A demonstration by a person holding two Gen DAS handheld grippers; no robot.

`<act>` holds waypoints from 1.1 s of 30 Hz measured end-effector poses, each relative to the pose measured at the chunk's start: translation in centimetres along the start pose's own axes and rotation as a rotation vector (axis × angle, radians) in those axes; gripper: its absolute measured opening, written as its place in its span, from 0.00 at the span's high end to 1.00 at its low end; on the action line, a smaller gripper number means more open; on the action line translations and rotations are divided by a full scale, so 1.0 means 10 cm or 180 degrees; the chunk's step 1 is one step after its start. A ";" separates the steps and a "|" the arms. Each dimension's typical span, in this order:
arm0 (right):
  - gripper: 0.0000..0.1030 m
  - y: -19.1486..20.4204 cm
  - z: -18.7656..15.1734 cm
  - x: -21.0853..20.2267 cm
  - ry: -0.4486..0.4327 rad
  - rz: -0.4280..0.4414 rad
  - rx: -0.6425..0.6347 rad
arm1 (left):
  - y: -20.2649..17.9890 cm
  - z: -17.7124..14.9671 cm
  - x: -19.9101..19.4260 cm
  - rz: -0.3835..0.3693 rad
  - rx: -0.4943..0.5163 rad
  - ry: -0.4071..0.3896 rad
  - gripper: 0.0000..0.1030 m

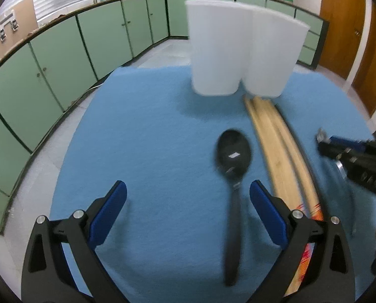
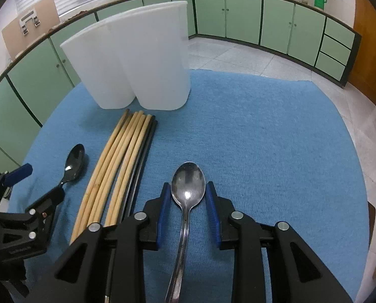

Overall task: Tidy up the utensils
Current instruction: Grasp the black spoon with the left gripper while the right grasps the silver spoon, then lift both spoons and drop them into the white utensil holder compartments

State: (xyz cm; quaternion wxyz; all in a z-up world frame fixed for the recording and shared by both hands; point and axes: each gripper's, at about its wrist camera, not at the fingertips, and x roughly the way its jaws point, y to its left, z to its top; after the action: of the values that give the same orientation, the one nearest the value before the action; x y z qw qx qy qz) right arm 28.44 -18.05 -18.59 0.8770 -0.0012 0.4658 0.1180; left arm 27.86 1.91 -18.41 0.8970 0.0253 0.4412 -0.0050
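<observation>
A black spoon (image 1: 233, 166) lies on the blue mat (image 1: 150, 136), its handle between the fingers of my open left gripper (image 1: 188, 189), nearer the right finger. The spoon also shows in the right wrist view (image 2: 74, 162). A silver spoon (image 2: 188, 184) lies on the mat (image 2: 276, 139) between the blue pads of my right gripper (image 2: 188, 189), which is open around it without touching. Wooden and black chopsticks (image 2: 122, 161) lie between the spoons; they show in the left wrist view (image 1: 278, 151) too. Two joined white cups (image 2: 137, 60) stand at the back, also in the left wrist view (image 1: 240, 50).
The left gripper's body (image 2: 19, 214) shows at the left in the right wrist view; the right gripper (image 1: 354, 156) shows at the right in the left wrist view. Green cabinets (image 2: 238, 15) line the room beyond the mat's far edge.
</observation>
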 end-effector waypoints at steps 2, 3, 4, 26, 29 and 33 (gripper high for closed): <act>0.72 0.00 -0.02 0.00 0.0003 0.0015 0.0005 | -0.07 0.08 0.03 -0.0013 0.0015 -0.0022 0.08; 0.72 0.00 -0.01 0.00 0.0010 0.0020 0.0004 | -0.09 0.09 0.05 -0.0011 0.0026 -0.0032 0.08; 0.72 -0.01 -0.01 0.01 0.0012 0.0018 0.0003 | -0.12 0.13 0.08 0.0011 0.0047 -0.0038 0.08; 0.73 0.00 0.17 -0.13 -0.0252 0.0021 -0.0143 | -0.17 0.21 -0.01 -0.0675 0.0005 -0.0222 0.67; 0.73 -0.03 0.19 -0.35 -0.0549 0.0151 -0.0142 | -0.10 0.20 -0.32 -0.0843 -0.0123 -0.0580 0.67; 0.73 -0.08 0.23 -0.59 -0.0847 0.0268 -0.0156 | -0.04 0.29 -0.53 -0.0900 -0.0143 -0.0896 0.67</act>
State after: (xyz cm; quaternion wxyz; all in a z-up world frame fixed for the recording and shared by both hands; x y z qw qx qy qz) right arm 27.36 -19.79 -12.55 0.9250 0.0127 0.3420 0.1651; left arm 26.86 1.28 -12.45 0.9406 -0.0578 0.3106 -0.1245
